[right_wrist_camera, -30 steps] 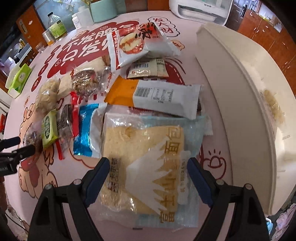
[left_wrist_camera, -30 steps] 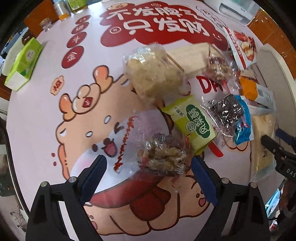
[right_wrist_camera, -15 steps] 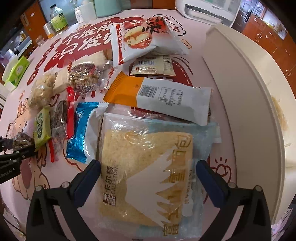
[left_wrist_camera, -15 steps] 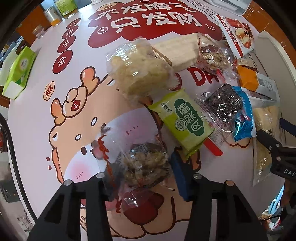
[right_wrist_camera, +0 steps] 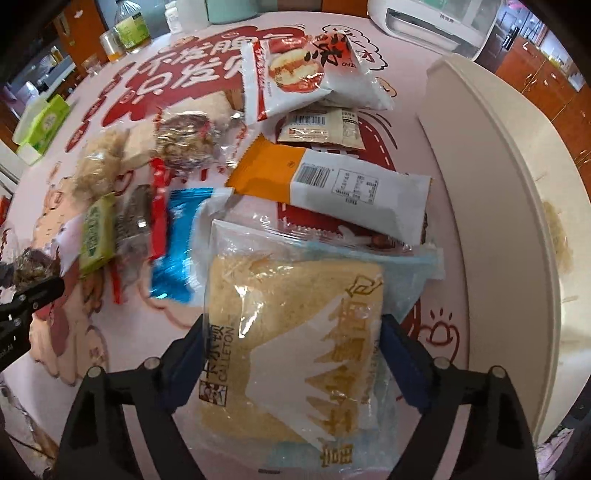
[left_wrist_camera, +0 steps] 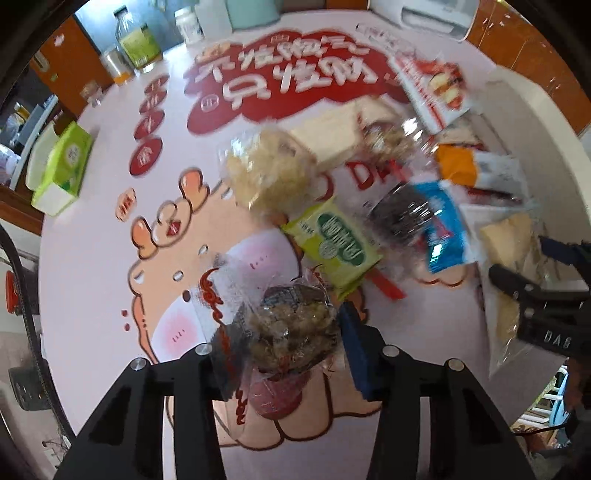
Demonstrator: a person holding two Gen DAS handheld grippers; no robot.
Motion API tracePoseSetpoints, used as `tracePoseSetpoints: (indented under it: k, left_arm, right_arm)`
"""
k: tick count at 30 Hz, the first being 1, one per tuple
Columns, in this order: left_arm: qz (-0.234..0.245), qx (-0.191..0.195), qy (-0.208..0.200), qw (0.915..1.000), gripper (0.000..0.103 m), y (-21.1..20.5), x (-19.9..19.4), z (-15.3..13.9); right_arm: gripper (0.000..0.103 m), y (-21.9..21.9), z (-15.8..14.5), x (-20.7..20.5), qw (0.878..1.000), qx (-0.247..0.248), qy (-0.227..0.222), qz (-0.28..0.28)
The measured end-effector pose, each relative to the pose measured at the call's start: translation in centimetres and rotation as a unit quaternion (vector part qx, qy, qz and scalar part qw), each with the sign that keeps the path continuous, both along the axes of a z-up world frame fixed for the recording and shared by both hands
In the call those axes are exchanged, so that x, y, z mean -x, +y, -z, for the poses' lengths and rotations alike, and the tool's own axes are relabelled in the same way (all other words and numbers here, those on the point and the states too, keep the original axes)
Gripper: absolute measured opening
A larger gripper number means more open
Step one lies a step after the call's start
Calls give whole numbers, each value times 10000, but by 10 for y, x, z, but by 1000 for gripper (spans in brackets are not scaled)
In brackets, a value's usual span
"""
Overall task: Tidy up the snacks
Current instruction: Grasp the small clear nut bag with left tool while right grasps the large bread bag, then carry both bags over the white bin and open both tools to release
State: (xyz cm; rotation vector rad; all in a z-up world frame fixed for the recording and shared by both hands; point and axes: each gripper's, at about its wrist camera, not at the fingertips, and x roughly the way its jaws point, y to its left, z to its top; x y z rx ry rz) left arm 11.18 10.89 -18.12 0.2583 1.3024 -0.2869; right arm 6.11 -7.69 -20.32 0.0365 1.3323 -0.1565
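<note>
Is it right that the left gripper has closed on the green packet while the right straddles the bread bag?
No. In the left wrist view the left gripper has just closed on the clear nut bag; the green packet lies beyond it. The right gripper does straddle the bread bag.

Both black plastic two-finger grippers, left [left_wrist_camera: 284, 343] and right [right_wrist_camera: 291, 354], are showing blue pads, silver screws, white lettering.

A round table [left_wrist_camera: 92, 258] under a pink cloth printed with a cartoon animal and big red-and-white characters fills the room's middle, with orange-brown wooden cabinets [right_wrist_camera: 546, 74] behind it, a white countertop appliance [right_wrist_camera: 424, 22] at its far edge, and even daylight over everything.
</note>
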Motion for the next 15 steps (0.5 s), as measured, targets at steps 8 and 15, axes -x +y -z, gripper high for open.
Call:
tracePoseSetpoints:
  k: [8,15]
  left_arm:
    - [248,267,-664,9971,45,-22,15,-71]
    - [651,513,-1132,9901,45,-75,28,-122]
  right_arm:
    - [88,2,-65,22,9967,-258,-717,-263]
    - [88,-37,-137,42,9868,-262,-1596,-117]
